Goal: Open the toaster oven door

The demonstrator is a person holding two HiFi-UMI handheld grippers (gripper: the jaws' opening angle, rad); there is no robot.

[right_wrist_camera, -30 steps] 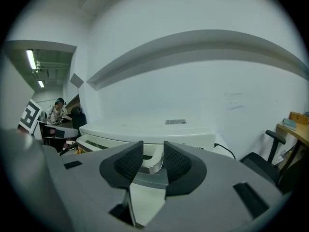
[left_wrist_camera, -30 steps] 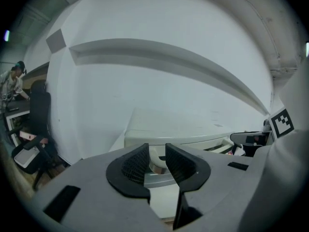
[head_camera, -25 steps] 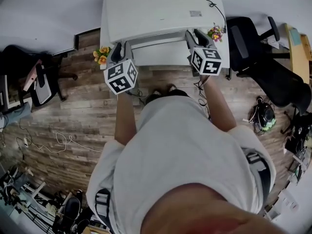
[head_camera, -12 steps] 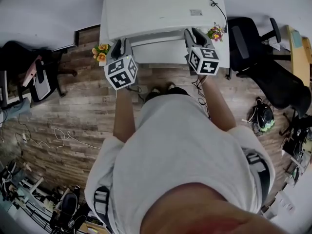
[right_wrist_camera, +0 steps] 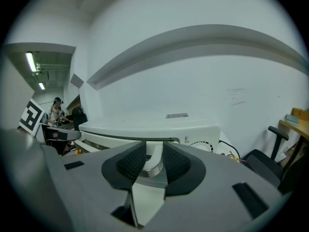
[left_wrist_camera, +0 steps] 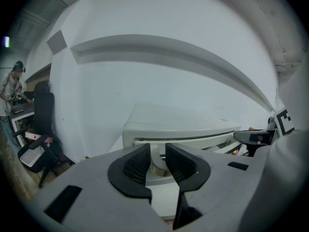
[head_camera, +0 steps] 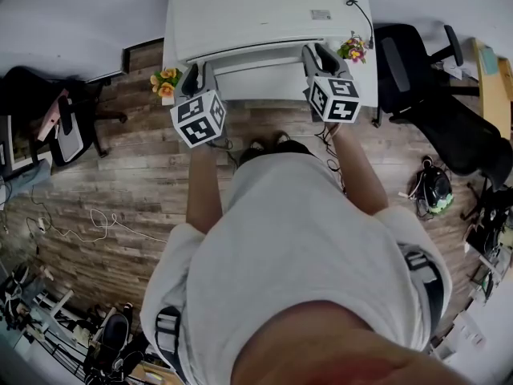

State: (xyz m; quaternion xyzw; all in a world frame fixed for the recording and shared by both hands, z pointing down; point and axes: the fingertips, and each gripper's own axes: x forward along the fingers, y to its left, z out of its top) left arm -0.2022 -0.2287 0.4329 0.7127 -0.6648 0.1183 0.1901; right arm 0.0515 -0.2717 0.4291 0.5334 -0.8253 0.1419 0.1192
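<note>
While we face the white toaster oven [head_camera: 256,10] set against the wall, our left gripper [head_camera: 198,79] clamps the left end of its door handle [left_wrist_camera: 158,165]; the right gripper [head_camera: 317,57], jaws just closed in, pinches the right end.
</note>
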